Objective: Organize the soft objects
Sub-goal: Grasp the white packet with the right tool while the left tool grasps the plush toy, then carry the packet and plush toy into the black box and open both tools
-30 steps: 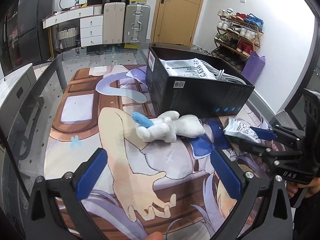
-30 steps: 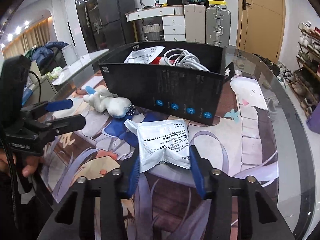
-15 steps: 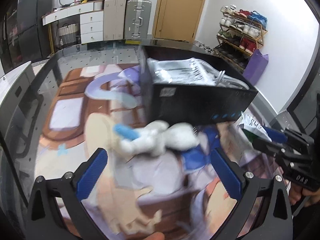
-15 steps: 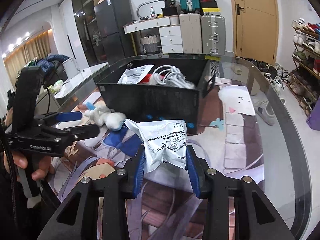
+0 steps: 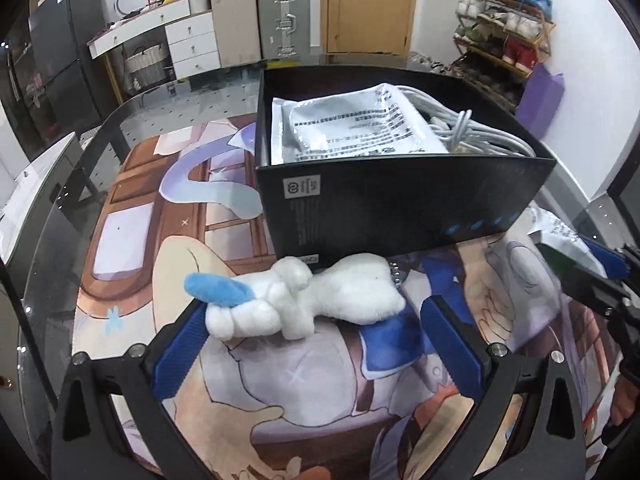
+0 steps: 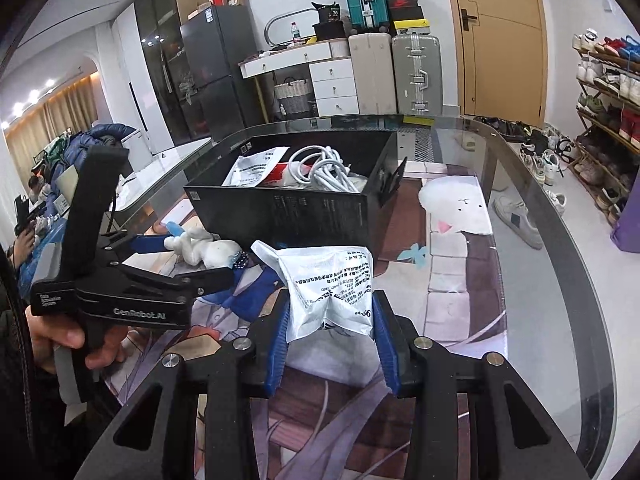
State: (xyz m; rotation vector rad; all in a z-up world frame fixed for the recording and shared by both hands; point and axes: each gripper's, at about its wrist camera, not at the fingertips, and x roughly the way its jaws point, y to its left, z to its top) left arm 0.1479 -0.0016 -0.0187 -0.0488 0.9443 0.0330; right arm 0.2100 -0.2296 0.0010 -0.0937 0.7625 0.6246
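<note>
Right hand-held gripper (image 6: 330,344) clamps the white pouch (image 6: 328,284) above the surface, left hand-held gripper (image 5: 312,332) gapes wide around the plush toy (image 5: 296,300) beside the box (image 5: 400,208); advise centring before closing.

"GenRobot.AI" and "Data Acquisition System" on left gripper (image 6: 182,258)

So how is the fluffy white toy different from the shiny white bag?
The plush toy is fuzzy and lumpy with a blue piece; the packet is smooth, crinkly and covered in black print. The plush toy lies on the mat between the open left gripper; the packet is pinched in the right gripper and stands up. Both are white, soft and outside the black box.
</note>
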